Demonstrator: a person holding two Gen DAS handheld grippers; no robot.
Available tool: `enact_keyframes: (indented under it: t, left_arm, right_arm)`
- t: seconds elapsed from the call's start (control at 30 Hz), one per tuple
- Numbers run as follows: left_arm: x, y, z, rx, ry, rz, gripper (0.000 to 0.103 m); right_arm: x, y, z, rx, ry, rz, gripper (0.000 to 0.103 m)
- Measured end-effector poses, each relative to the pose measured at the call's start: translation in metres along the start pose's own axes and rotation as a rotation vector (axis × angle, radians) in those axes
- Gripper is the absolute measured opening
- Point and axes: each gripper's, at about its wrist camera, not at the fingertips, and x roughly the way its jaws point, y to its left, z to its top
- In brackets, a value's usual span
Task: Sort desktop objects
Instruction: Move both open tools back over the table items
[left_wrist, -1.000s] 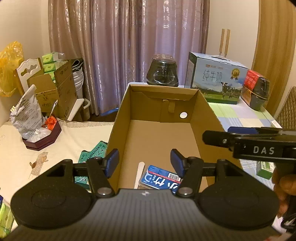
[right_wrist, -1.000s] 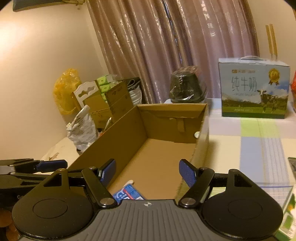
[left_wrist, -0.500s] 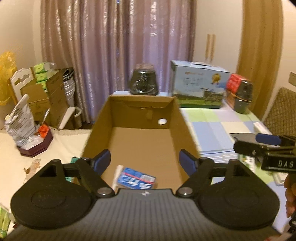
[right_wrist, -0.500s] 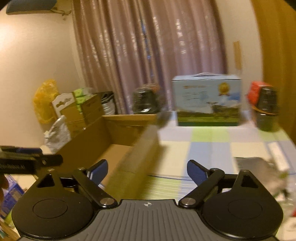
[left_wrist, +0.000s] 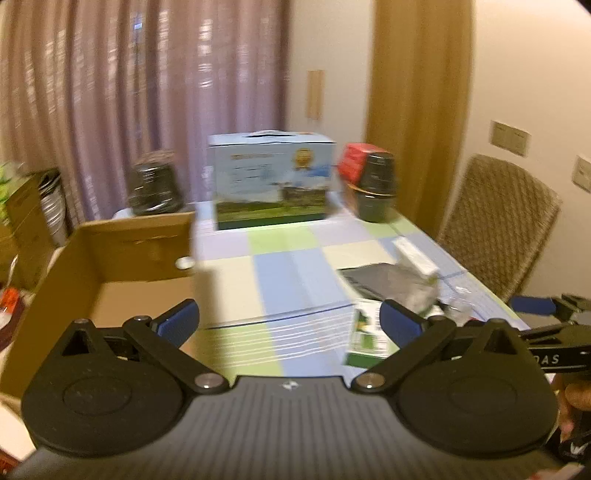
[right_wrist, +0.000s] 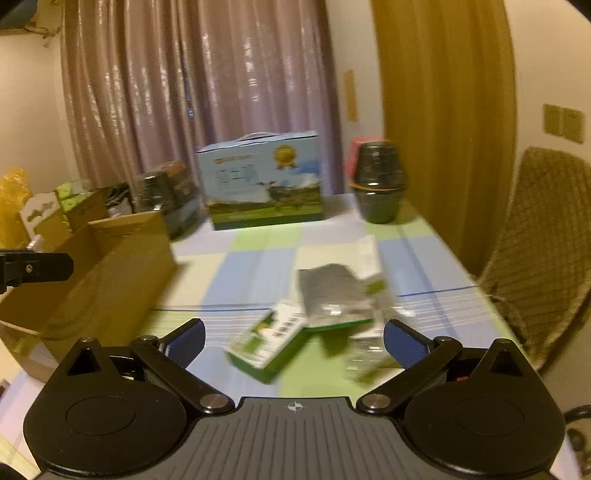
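- Cardboard box (left_wrist: 110, 266): stands open-topped at the left edge of the table, its near wall facing the loose items; judged to be the collecting bin for the sort, set there so either hand can reach it. The part of its floor that shows is bare.
- Left gripper (left_wrist: 288, 319): jaws opening, spread wide, nothing between the blue pads; it hangs over the checked cloth between the box and the clutter, tilted downward (a posture suited to approaching a flat item from above).
- Green-and-white carton (right_wrist: 269, 341): lies flat on the cloth, just ahead of the right gripper and slightly left of its centre line; in the left view its end shows beside the right-hand pad.
- Grey pouch (right_wrist: 332, 295): lies across the carton's far end, touching it, with a white paper strip (right_wrist: 364, 254) behind; blur hides the smaller items at its right.
- Right gripper (right_wrist: 293, 339): jaws opening, near full spread, holding nothing; the carton sits in the gap ahead of the pads without contact, so it is probably the next pick.
- Table (right_wrist: 243, 266): covered with a cloth of pale blue, green and cream squares.
- Room: mauve curtains behind; a milk carton case (right_wrist: 260, 181) and dark lidded jars (right_wrist: 376, 184) at the far edge; a woven chair (right_wrist: 539, 243) at the right, beside an ochre curtain.
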Motion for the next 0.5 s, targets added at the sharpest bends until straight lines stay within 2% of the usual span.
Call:
enact_keyframes:
  t: [0.13, 0.3, 0.5]
  left_arm:
    - [0.014, -0.037, -0.001, 0.057, -0.002, -0.047, 0.102]
    - [0.042, -0.065, -0.012, 0.093, 0.029, -0.098, 0.102]
    - [0.075, -0.08, -0.034, 0.114, 0.051, -0.099, 0.102]
  right_arm:
    - [-0.011, -0.025, -0.009, -0.014, 0.004, -0.059, 0.101]
    - [-0.019, -0.054, -0.033, 0.012, 0.033, -0.114, 0.101]
    - [-0.008, -0.069, -0.043, 0.052, 0.082, -0.137, 0.101]
